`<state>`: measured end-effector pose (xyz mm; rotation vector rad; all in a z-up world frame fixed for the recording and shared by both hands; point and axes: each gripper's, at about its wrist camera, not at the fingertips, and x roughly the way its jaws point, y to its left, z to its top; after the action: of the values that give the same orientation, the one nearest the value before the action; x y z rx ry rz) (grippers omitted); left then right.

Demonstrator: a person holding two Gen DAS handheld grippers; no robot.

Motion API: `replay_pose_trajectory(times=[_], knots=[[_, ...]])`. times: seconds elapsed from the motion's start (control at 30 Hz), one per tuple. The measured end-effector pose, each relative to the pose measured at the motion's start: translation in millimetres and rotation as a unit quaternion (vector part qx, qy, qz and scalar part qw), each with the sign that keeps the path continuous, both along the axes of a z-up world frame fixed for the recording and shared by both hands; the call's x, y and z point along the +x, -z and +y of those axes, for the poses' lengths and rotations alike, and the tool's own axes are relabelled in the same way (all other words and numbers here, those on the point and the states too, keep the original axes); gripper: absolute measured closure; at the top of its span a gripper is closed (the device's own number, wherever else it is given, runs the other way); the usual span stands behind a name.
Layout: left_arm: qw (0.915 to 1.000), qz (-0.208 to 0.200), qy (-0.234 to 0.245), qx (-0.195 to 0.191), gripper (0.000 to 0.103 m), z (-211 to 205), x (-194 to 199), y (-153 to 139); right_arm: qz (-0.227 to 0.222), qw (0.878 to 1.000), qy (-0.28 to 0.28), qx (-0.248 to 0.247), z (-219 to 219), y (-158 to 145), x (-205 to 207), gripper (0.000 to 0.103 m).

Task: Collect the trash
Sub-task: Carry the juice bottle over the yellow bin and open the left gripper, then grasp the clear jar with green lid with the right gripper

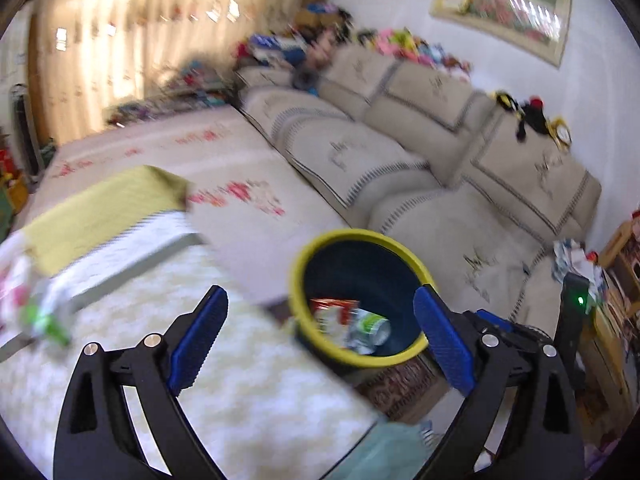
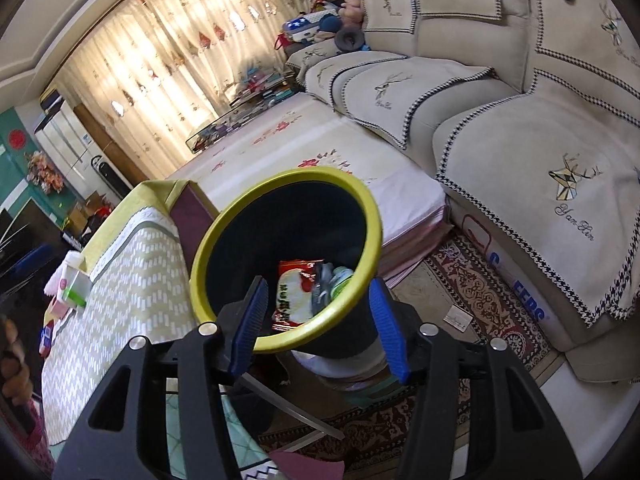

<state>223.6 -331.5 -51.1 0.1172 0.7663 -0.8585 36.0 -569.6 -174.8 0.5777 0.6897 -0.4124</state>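
Both tongs wide apart, empty, over bin.

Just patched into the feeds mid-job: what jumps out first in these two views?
The yellow-rimmed dark trash bin dominates, standing between the patterned-cloth table and the beige sofa, with a red-and-white snack wrapper and a crushed can already inside. Both the left hand-held gripper and right hand-held gripper hang open and empty over it. A small green-and-white carton sits at the table's far edge.
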Motion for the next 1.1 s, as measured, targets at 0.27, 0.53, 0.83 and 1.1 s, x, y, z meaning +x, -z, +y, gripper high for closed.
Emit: replay_pose_trajectory(times=[0.27,0.53,0.83,1.1], knots=[[0.9823,-0.085,-0.166,-0.006,0.005,197,-6,-11,0.018,0.997,-0.067,-0.017,56,-9,43,0.052],[0.9406,-0.126,-0.314,0.024,0.005,348,16,11,0.027,0.984,-0.170,-0.050,146,-31,109,0.052],[0.9160,-0.103,-0.388,-0.004,0.005,400,50,60,0.015,0.937,-0.325,-0.123,263,-54,201,0.042],[0.9204,-0.079,-0.383,-0.017,0.005,399,57,74,0.003,0.875,-0.439,-0.202,325,-50,264,0.021]])
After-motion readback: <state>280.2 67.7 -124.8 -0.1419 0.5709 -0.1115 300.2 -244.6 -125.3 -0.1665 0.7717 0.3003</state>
